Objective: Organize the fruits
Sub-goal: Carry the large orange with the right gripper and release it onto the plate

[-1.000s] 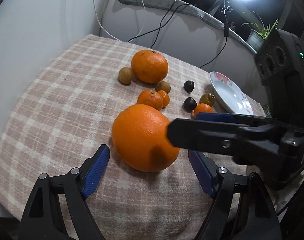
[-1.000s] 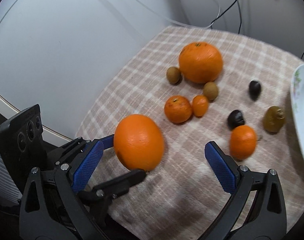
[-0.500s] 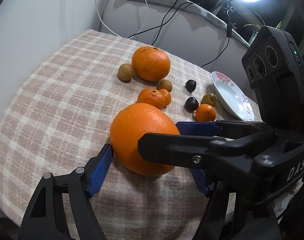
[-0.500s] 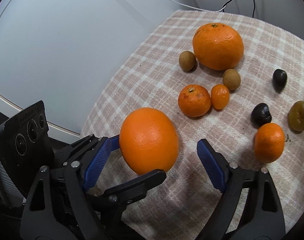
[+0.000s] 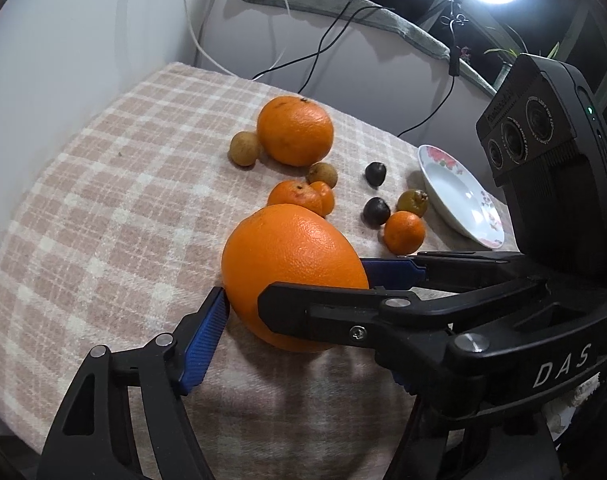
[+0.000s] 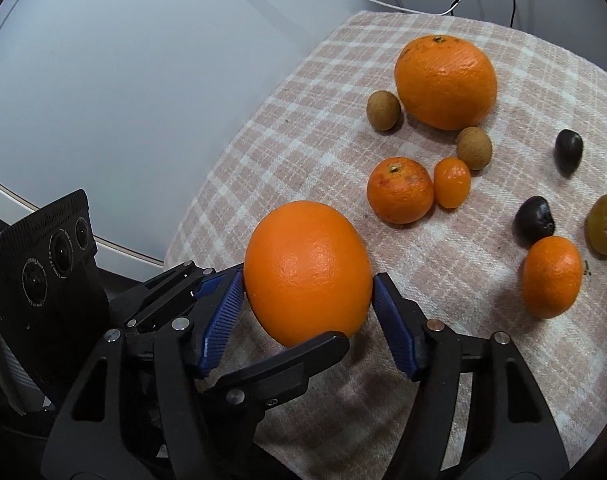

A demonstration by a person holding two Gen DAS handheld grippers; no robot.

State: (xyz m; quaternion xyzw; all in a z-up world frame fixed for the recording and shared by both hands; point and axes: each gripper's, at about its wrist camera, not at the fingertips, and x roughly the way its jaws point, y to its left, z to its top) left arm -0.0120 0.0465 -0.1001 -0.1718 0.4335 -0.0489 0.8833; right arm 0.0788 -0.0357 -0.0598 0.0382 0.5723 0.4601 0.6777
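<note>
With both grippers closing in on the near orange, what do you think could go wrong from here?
1. Both the left gripper and right gripper bracket the same large orange, and their fingers cross, so they may collide or jam.
2. The round orange could squirt out and roll off the near cloth edge.
3. Rolling forward, it might knock the mandarin and kumquat.

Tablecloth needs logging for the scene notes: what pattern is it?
Beige-and-cream plaid woven tablecloth, clearest in right wrist view.
</note>
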